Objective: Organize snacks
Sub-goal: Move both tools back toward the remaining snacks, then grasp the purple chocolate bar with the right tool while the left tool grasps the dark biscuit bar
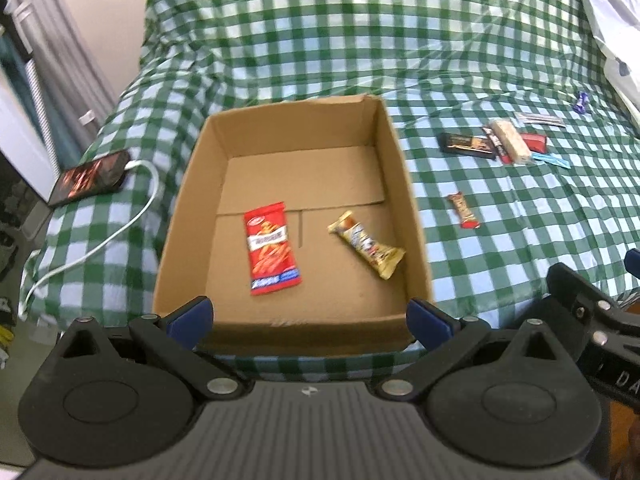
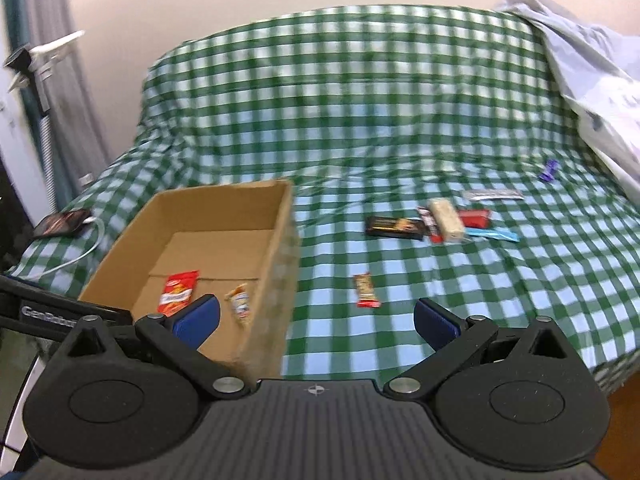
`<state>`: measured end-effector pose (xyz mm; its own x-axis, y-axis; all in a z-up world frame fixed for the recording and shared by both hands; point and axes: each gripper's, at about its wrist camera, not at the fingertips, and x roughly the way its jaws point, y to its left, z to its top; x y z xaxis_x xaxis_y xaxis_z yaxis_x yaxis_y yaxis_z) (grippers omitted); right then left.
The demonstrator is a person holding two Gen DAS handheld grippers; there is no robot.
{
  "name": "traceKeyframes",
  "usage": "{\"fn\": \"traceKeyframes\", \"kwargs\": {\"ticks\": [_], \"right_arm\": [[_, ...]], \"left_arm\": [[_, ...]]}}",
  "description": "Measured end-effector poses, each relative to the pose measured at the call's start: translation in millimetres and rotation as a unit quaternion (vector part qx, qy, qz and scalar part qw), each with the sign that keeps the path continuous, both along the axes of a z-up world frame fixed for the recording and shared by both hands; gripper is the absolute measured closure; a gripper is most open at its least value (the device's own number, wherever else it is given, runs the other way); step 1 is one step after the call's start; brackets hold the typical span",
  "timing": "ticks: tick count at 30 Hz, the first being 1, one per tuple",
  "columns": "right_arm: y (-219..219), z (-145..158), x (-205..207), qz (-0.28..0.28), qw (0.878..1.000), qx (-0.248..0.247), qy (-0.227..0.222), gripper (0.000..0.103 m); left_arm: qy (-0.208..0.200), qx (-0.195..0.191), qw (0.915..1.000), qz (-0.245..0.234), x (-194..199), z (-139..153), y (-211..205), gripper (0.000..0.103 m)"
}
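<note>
An open cardboard box (image 1: 392,152) (image 2: 280,232) sits on a bed with a green checked cover. Inside it lie a red snack packet (image 1: 272,248) (image 2: 178,292) and a gold-wrapped bar (image 1: 366,244) (image 2: 240,304). A small red-ended bar (image 1: 463,210) (image 2: 367,290) lies on the cover right of the box. Farther right is a cluster of several snacks: a black bar (image 1: 466,145) (image 2: 394,227), a pale bar (image 1: 512,142) (image 2: 446,220) and others. My left gripper (image 1: 310,320) is open and empty at the box's near wall. My right gripper (image 2: 316,318) is open and empty, above the near cover.
A phone (image 1: 90,178) (image 2: 60,222) with a white cable (image 1: 100,240) lies at the bed's left edge. A small purple wrapper (image 1: 581,102) (image 2: 549,170) lies far right. A pale plastic bag (image 2: 592,80) is heaped at the right. A wall stands behind the bed.
</note>
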<state>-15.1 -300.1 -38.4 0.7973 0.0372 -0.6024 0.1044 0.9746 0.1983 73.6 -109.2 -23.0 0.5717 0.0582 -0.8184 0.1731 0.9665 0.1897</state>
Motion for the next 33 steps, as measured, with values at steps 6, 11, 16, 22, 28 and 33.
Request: {"fn": "traceKeyframes", "kwargs": {"ticks": [6, 11, 16, 22, 28, 33], "right_arm": [[-52, -12, 10, -0.054, 0.998, 0.009, 0.010, 0.001], [-104, -16, 29, -0.093, 0.996, -0.007, 0.012, 0.001], [-199, -14, 79, -0.160, 0.987, 0.001, 0.004, 0.001], [-326, -40, 178, -0.248, 0.969, 0.001, -0.002, 0.001], [-426, -110, 303, -0.268, 0.963, -0.013, 0.026, 0.001], [-484, -170, 400, -0.298, 0.954, -0.018, 0.037, 0.001]], "left_arm": [[-0.002, 0.016, 0.9993, -0.035, 21, -3, -43, 0.000], [0.008, 0.015, 0.9975, -0.069, 60, -5, -90, 0.000], [0.014, 0.003, 0.9912, -0.132, 122, -12, -156, 0.000], [0.038, 0.026, 0.9807, -0.190, 228, -64, -243, 0.000], [0.075, 0.058, 0.9455, -0.312, 300, -152, -304, 0.000], [0.101, 0.098, 0.9214, -0.362, 334, -212, -332, 0.000]]}}
